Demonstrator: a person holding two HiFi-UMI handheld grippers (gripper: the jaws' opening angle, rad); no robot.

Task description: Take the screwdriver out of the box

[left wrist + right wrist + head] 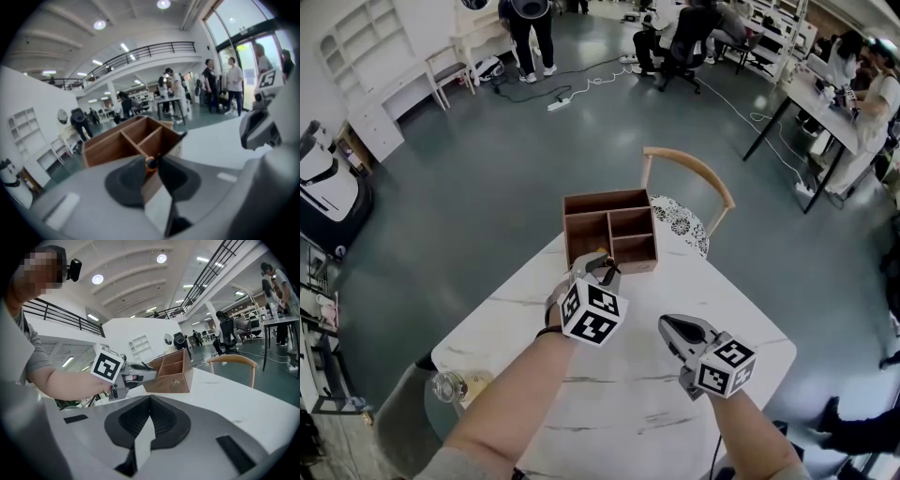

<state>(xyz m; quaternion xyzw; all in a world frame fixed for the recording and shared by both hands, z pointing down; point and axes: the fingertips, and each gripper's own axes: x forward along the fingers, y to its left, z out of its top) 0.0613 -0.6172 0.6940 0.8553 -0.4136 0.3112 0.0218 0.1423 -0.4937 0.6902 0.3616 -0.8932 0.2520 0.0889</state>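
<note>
My left forearm reaches forward over the white table (637,403) and tips my left gripper (598,265) downward onto the near wall of the wooden box (636,253). My right gripper (667,325) sits beside it, further back and well apart from the box, hovering low over the tabletop. From my head I mostly see the marker cubes and the backs of both tools; the box shows its divided compartments, but where my left tips meet it is largely covered, with only a yellowish glint there. The left gripper view fills that in: my two dark pads are clenched on the orange end of the screwdriver (150,163), right at the box's near rim, with brown wood showing in the gap below. The rest of the tool is hidden, so I cannot tell whether its shaft is inside a compartment. The right gripper view shows my right pads pressed together on nothing, white table beneath them. It also shows the left gripper from the side, nosing against the box. What I see of the screwdriver is a small rounded orange knob with a dark patch.
</note>
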